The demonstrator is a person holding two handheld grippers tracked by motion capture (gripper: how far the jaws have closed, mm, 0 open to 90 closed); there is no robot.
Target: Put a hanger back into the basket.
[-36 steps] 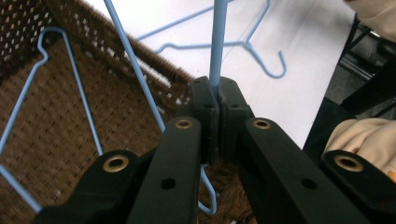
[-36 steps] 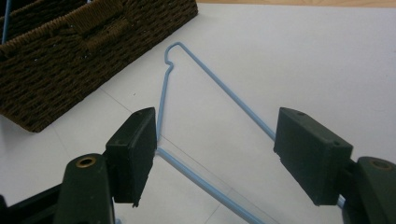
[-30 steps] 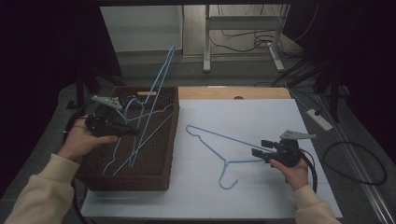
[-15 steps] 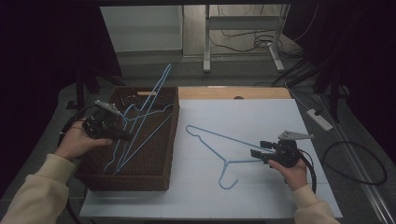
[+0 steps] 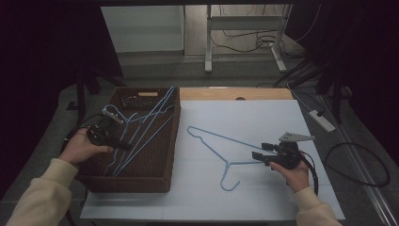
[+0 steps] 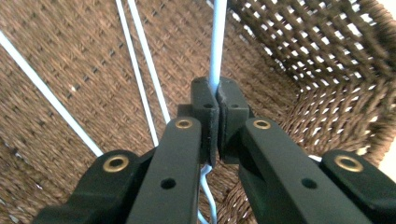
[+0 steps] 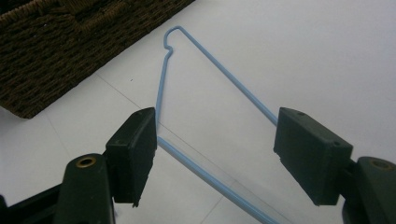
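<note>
A pale blue wire hanger (image 5: 211,136) lies flat on the white table top, hook toward the front. My right gripper (image 5: 259,150) rests at its right end, open, with the hanger's wires (image 7: 219,70) running between and under the spread jaws of the gripper (image 7: 215,135), untouched. At the left stands a brown wicker basket (image 5: 141,181) with several more blue hangers (image 5: 150,117) in it. My left gripper (image 5: 123,145) reaches down into the basket. In the left gripper view that gripper (image 6: 217,93) is shut on one hanger's wire (image 6: 217,46), above the woven basket floor (image 6: 70,70).
The white board (image 5: 263,117) covers the table, with a wooden strip (image 5: 235,93) at its back edge. The basket's corner (image 7: 70,42) lies left of the flat hanger. On the floor to the right are a power strip (image 5: 321,120) and a looped black cable (image 5: 362,165).
My left hand has sunk into the basket with its hanger, which stuck up above the far rim before and now lies lower. The right hand and the flat hanger have stayed put.
</note>
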